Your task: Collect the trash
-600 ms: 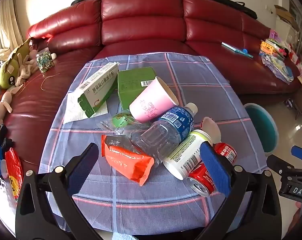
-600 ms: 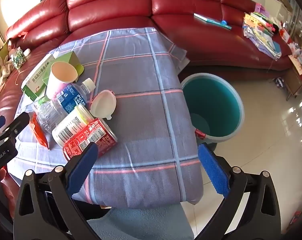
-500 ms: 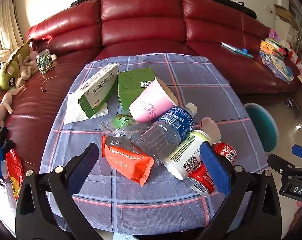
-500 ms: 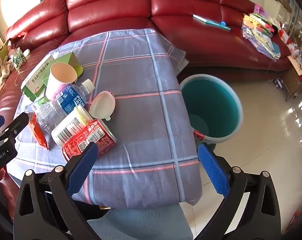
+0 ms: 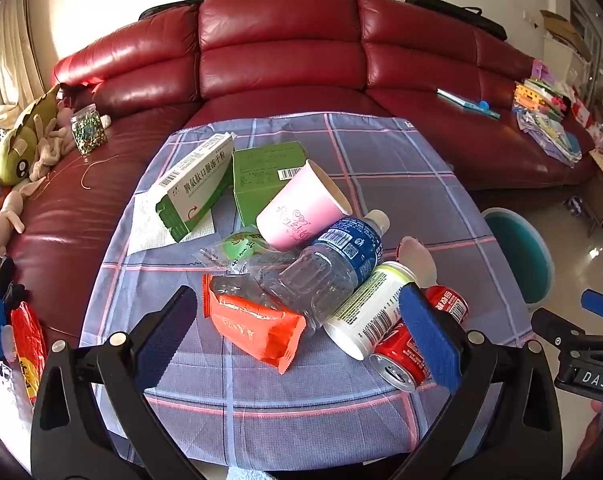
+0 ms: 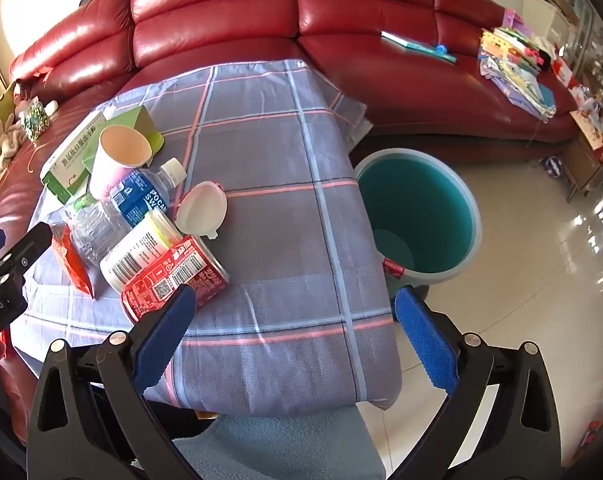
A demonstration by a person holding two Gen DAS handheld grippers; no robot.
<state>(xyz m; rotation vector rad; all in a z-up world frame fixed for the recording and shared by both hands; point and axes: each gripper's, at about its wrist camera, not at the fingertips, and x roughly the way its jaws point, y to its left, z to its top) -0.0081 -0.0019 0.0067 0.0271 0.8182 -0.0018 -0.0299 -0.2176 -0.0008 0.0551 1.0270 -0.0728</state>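
A pile of trash lies on the checked cloth (image 5: 381, 168): an orange wrapper (image 5: 257, 326), a clear water bottle (image 5: 333, 264), a white bottle (image 5: 365, 312), a red can (image 5: 413, 344), a pink cup (image 5: 301, 210), a green box (image 5: 265, 176) and a white-green box (image 5: 193, 184). My left gripper (image 5: 297, 340) is open and empty, hovering just short of the pile. My right gripper (image 6: 293, 332) is open and empty over the cloth's near right part, with the red can (image 6: 173, 280) by its left finger. A teal bin (image 6: 421, 212) stands on the floor right of the table.
A red leather sofa (image 5: 277, 52) wraps behind the table, with plush toys (image 5: 17, 156) and a jar (image 5: 86, 134) on its left seat and papers (image 6: 513, 68) on its right. Tiled floor (image 6: 533, 264) lies to the right. A white lid (image 6: 201, 210) lies by the bottles.
Both views have shifted slightly; the right gripper has drifted a little left and forward over the cloth. Both grippers stay open and nothing on the table has moved.
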